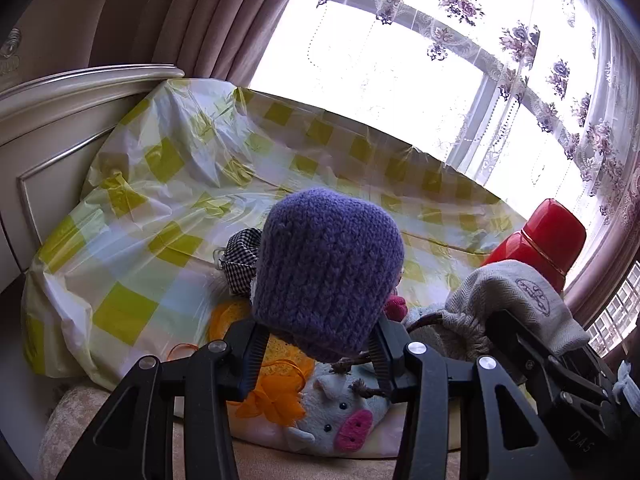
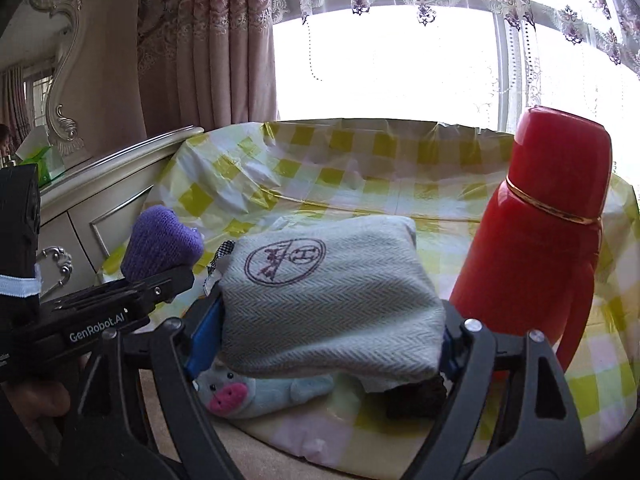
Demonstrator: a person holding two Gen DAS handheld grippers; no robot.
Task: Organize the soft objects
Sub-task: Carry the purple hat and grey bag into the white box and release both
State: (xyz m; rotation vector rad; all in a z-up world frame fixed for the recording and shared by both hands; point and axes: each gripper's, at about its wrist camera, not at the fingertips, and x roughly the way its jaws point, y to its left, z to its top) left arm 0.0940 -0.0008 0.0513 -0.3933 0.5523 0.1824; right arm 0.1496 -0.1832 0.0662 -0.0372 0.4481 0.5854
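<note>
Nearest in the left wrist view, the left gripper [image 1: 316,360] is clamped on the lower hem of a purple knitted hat [image 1: 326,268], which stands up between the ribbed black pads as a chunky domed shape. Only this view shows what lies under it: an orange mesh piece [image 1: 276,392] with a frilled edge, and a pale blue plush pig [image 1: 340,416] with a pink felt snout, both on the checked plastic cloth [image 1: 140,240]. A small black-and-white gingham pouch [image 1: 240,260] sits just behind the hat, partly hidden by it.

In the right wrist view, the right gripper [image 2: 320,340] holds a grey herringbone cloth bag [image 2: 328,300] stamped with a dark round emblem; its jaws stand wide, blue pads pressed on the bag's two sides. The bag covers most of the pig, so only the snout and part of the body show beneath. A dark lump under the bag's right corner is too shadowed to identify. The same view shows the left gripper from the side at the left edge, with the hat poking up from it.

A red glossy flask [image 2: 548,232] with a gold band stands upright to the right, its base cut off behind the gripper's finger; the left view catches only its top.

Farther back, the crinkled yellow-and-white cloth rises against a cream panelled cabinet [image 2: 100,200]. Behind are heavy pinkish drapes [image 2: 208,48] and a sheer flowered curtain [image 1: 520,40] over a washed-out window.
</note>
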